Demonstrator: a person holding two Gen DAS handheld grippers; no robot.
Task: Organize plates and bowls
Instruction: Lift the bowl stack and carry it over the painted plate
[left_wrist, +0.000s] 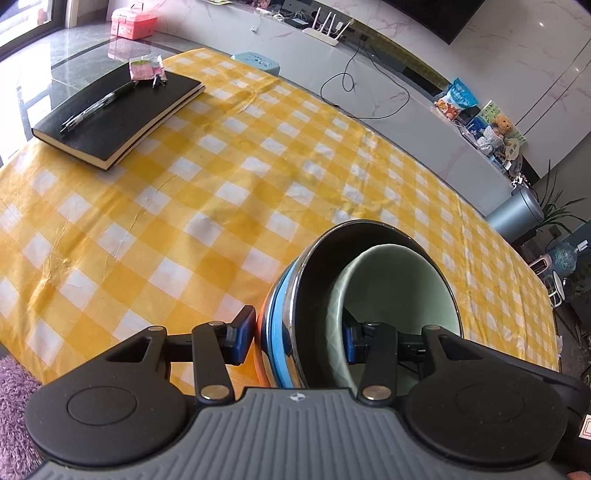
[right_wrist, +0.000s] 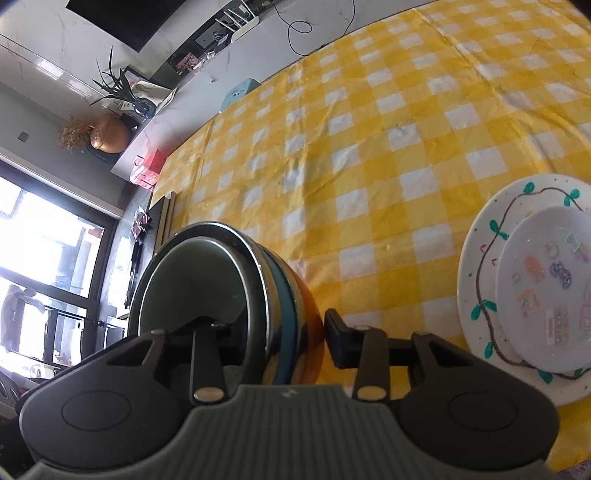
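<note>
A stack of nested bowls (left_wrist: 314, 295) with steel, blue and orange rims and a pale green bowl (left_wrist: 399, 280) innermost sits on the yellow checked tablecloth (left_wrist: 221, 184). My left gripper (left_wrist: 299, 339) straddles its rim, one finger outside and one inside, jaws closed on the wall. The same stack (right_wrist: 229, 295) shows in the right wrist view, where my right gripper (right_wrist: 269, 332) straddles the opposite rim the same way. Two stacked plates (right_wrist: 480, 280), a vine-patterned one under a smaller one (right_wrist: 546, 288), lie to the right.
A black notebook (left_wrist: 118, 114) with pens on it lies at the far left of the table. A teal stool (left_wrist: 256, 61) stands beyond the far edge. A purple rug (left_wrist: 14, 387) lies below the near edge.
</note>
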